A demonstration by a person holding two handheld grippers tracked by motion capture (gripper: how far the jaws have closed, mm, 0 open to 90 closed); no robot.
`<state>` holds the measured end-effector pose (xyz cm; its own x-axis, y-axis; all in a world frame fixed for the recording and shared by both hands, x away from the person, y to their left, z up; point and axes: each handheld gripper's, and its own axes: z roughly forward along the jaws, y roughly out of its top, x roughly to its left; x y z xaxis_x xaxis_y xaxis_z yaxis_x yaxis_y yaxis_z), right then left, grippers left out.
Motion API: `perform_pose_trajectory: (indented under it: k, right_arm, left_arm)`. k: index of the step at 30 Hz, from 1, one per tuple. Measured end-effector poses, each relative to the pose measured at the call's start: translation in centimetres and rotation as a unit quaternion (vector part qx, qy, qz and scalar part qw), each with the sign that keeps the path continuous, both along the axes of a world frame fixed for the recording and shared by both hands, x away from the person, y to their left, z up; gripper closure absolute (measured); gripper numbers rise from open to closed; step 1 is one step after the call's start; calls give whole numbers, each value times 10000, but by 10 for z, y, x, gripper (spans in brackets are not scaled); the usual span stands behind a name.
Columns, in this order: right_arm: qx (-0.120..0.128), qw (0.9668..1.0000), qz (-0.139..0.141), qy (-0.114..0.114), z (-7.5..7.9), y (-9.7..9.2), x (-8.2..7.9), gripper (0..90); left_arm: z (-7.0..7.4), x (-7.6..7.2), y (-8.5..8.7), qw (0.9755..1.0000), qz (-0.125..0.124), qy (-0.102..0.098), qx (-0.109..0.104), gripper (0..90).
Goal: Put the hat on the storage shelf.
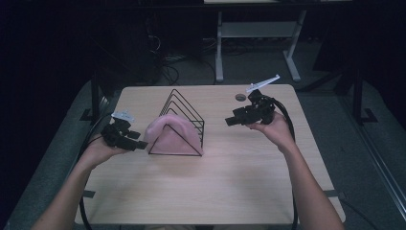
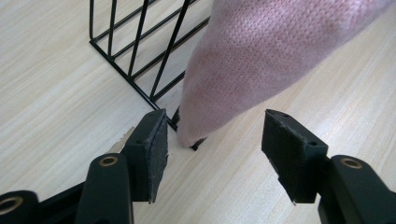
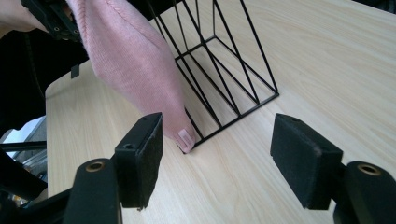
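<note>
Pink knitted cloth (image 1: 168,135) hangs draped over the near end of a black wire rack (image 1: 184,115) that stands on the desk (image 1: 230,177), between the two hand-held grippers and closer to the left one. The left hand-held gripper (image 1: 139,144) is held low just beside the cloth's left side, its tip pointing toward it; the left hand (image 1: 98,151) cups it from below with the forearm coming up from the lower left edge. In the left gripper view its jaws stand spread with nothing between the pads (image 2: 152,154), and the cloth's lower corner (image 2: 261,60) reaches down to the desk just ahead of them, covering part of the rack's base wire (image 2: 126,74).

The right hand-held gripper (image 1: 231,120) is held well apart from the rack, on its right, pointing left toward it, with the right hand (image 1: 275,129) beneath it and the wrist bent. A grey plate (image 1: 262,83) sticks up from its top. In the right gripper view its jaws are also spread wide and hold nothing; ahead lies the rack's corner (image 3: 224,70) with the cloth (image 3: 135,65) sloping down over it, a small pale tag (image 3: 186,137) at the cloth's low tip.

A small dark round object (image 1: 240,97) sits on the desk behind the right hand-held gripper; what it is cannot be made out. The room beyond the desk is dim, and both forearms are cut off by the lower edge.
</note>
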<state>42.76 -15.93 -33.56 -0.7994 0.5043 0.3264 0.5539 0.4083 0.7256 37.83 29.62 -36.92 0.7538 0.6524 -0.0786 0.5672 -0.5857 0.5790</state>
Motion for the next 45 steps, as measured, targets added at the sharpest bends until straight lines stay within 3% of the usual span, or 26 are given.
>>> perform_pose_trajectory:
  k: [8,18,45]
  right_arm:
    - [-80,9998,-160,40,-8,-19,-7,335]
    - [-76,9992,-362,122,-17,-45,-18,336]
    - [-41,9967,-764,287,-45,-86,-49,305]
  left_arm:
    - [-3,-2,2,9999,87,18,-53,373]
    - [-7,-4,2,10000,63,5,36,333]
    - [-12,-22,10,9996,279,-63,-25,274]
